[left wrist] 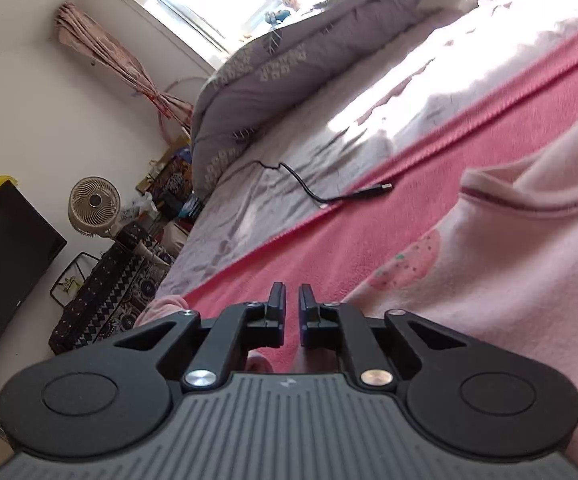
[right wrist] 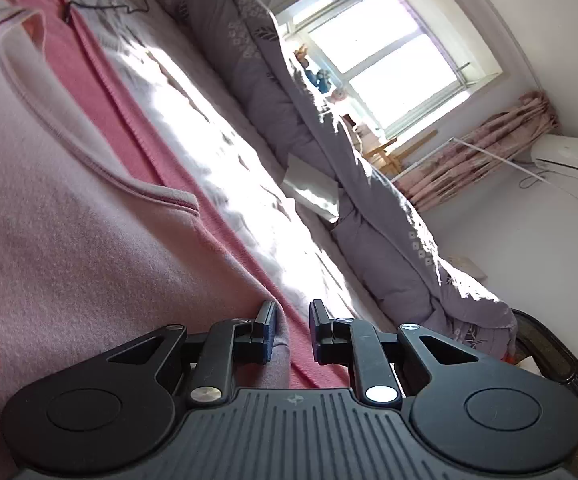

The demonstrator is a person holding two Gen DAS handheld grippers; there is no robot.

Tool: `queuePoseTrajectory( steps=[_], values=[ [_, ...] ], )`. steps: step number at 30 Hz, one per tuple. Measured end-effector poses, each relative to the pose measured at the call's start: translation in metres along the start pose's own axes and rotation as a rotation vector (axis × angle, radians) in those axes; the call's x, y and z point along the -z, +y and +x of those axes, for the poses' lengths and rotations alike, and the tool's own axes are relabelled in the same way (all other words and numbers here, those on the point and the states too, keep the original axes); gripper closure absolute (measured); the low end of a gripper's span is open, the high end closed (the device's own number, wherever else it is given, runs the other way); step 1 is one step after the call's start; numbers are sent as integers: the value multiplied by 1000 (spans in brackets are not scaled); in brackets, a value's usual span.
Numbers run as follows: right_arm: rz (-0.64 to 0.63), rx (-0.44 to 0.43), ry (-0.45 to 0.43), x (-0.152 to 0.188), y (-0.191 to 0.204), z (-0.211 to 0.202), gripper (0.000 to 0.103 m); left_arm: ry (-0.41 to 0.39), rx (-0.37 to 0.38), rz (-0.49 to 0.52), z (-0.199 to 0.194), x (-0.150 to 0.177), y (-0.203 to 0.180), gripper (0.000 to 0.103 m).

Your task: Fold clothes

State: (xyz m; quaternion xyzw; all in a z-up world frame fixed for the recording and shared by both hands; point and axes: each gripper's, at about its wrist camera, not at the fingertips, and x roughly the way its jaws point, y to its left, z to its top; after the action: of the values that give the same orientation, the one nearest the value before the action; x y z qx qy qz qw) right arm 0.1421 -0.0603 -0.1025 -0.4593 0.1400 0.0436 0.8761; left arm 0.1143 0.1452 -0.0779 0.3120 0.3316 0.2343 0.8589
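Observation:
A pale pink fleece top [left wrist: 489, 280] with a strawberry print [left wrist: 413, 260] lies spread on a darker pink blanket [left wrist: 369, 220] on the bed. My left gripper [left wrist: 292, 300] hovers low over the blanket beside the top's left edge, its fingers drawn almost together with only blanket showing in the slit. In the right wrist view the same top [right wrist: 69, 240] fills the left side, its neckline [right wrist: 89, 148] toward the far end. My right gripper [right wrist: 293, 318] sits at the top's right edge, jaws close together. A fold of the cloth lies against its left finger [right wrist: 267, 320]; I see no pinch.
A black cable [left wrist: 329, 196] crosses the pale sheet [left wrist: 449, 80] onto the blanket. A grey duvet [left wrist: 289, 72] is heaped along the bed's far side under the window [right wrist: 389, 52]. A fan [left wrist: 93, 204], a dark screen [left wrist: 5, 264] and clutter stand beside the bed.

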Motion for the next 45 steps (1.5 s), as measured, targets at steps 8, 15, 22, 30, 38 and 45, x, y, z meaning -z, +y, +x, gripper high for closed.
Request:
queuePoseTrajectory(
  steps=[8, 15, 22, 30, 38, 45],
  values=[
    [255, -314, 70, -1, -32, 26, 94, 6, 69, 69, 20, 5, -1, 103],
    [647, -476, 183, 20, -105, 24, 4, 141, 288, -211, 31, -15, 71, 75],
    [975, -637, 117, 67, -184, -58, 4, 117, 253, -314, -26, 1, 121, 64],
    [912, -467, -47, 170, -175, -266, 8, -88, 384, -271, -175, 90, 122, 60],
    [1153, -423, 81, 271, -116, -384, 25, -190, 544, -354, -286, 189, 63, 59],
    [1315, -549, 118, 288, -84, -397, 36, -188, 493, -378, -305, 203, 40, 57]
  ],
)
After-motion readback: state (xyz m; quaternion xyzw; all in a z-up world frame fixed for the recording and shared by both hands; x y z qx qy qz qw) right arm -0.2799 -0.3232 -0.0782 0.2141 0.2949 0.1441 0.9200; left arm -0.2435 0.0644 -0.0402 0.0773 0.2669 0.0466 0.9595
